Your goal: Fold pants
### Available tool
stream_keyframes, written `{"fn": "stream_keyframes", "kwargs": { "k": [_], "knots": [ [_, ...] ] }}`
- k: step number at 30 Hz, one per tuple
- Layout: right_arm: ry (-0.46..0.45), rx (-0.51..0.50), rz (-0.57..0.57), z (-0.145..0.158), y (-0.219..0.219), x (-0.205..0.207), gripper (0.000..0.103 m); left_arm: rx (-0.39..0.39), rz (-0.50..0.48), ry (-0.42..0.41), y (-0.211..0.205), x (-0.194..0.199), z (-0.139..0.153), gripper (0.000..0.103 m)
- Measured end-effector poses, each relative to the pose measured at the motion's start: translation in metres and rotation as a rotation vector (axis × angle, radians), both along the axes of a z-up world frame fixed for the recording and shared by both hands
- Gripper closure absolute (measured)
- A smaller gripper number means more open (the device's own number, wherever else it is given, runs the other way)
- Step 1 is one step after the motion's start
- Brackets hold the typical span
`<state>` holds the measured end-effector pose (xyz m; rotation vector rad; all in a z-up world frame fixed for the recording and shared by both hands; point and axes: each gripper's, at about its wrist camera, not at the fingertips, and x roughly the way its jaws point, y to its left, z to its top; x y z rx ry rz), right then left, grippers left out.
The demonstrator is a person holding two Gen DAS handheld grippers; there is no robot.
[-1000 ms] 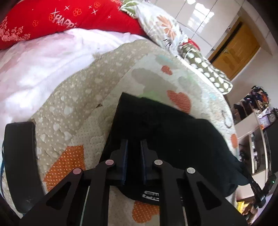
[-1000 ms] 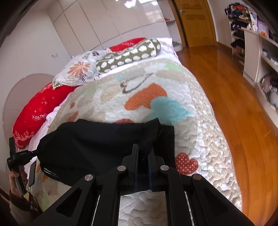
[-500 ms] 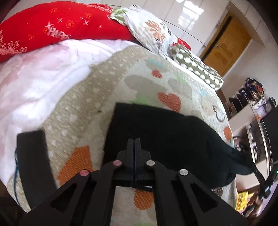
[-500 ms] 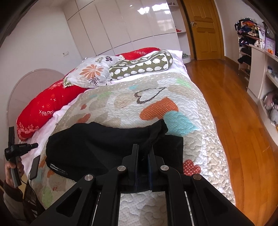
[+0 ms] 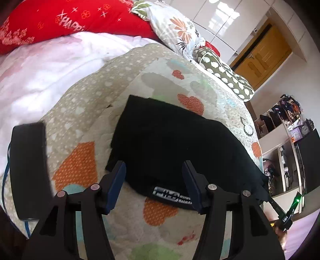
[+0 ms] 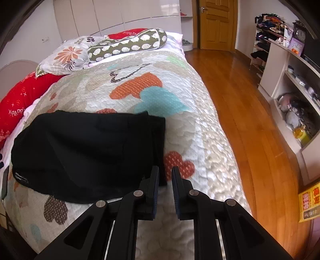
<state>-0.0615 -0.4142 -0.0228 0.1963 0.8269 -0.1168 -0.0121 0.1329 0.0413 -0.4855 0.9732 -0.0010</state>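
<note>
The black pants lie folded flat on the heart-patterned quilt, with a white logo label at the near edge. My left gripper is wide open and empty, just above the pants' near edge. In the right wrist view the pants lie flat on the quilt. My right gripper is open a little and empty, at the pants' right corner.
A black flat device with a blue cable lies left on the quilt. Pillows and a red pillow lie at the bed's head. Wooden floor, white shelves and a door are to the right.
Both grippers let go of the pants: the left went from shut to wide open, the right opened a little. The lifted fold now lies flat on the quilt.
</note>
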Motion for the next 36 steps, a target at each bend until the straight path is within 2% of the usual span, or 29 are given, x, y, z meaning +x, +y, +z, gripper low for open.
{"fn": "stream_keyframes", "kwargs": {
  "k": [1,3,5,8,9,12,16,20,25,27,28,29,31,34,36],
  "knots": [
    [-0.025,0.022,0.007,0.005,0.001,-0.005,0.087,-0.012,0.006,0.004,0.003,-0.003,-0.001,0.039],
    [-0.117,0.063,0.072,0.027,0.014,-0.018,0.078,-0.033,0.029,0.006,0.008,-0.007,-0.004,0.037],
    [-0.182,0.094,0.176,0.041,0.034,-0.022,0.063,-0.054,0.036,0.009,0.007,-0.009,-0.008,0.037],
    [-0.225,0.159,0.427,0.047,0.094,-0.012,0.062,-0.097,-0.003,0.031,-0.006,-0.006,-0.018,0.036],
    [-0.222,0.158,0.474,0.045,0.109,-0.008,0.062,-0.096,-0.011,0.037,-0.010,-0.004,-0.021,0.036],
    [-0.199,0.056,0.643,0.031,0.183,0.011,0.062,-0.080,0.002,0.050,-0.016,0.004,-0.026,0.036],
    [-0.146,-0.092,0.771,0.011,0.253,0.034,0.063,-0.084,0.049,0.043,-0.009,0.017,-0.031,0.036],
    [-0.113,-0.270,0.806,-0.009,0.293,0.053,0.065,-0.086,0.054,0.055,-0.004,0.029,-0.039,0.036],
    [-0.105,-0.353,0.854,-0.027,0.316,0.067,0.065,-0.085,0.039,0.064,-0.003,0.039,-0.045,0.036],
    [-0.106,-0.343,0.854,-0.028,0.316,0.069,0.070,-0.088,0.037,0.064,-0.001,0.041,-0.044,0.036],
    [-0.100,-0.306,0.850,-0.026,0.313,0.073,0.081,-0.093,0.034,0.066,0.000,0.042,-0.043,0.036],
    [-0.092,-0.261,0.846,-0.021,0.311,0.076,0.082,-0.098,0.030,0.066,0.001,0.043,-0.041,0.036],
    [-0.079,-0.178,0.845,-0.010,0.308,0.077,0.098,-0.094,0.025,0.053,0.004,0.042,-0.034,0.036],
    [-0.093,-0.046,0.904,0.015,0.303,0.060,0.102,-0.073,0.029,-0.006,0.013,0.034,-0.012,0.036],
    [-0.122,-0.026,0.929,0.024,0.305,0.048,0.102,-0.063,0.041,-0.038,0.018,0.029,-0.003,0.036]
  ]
}}
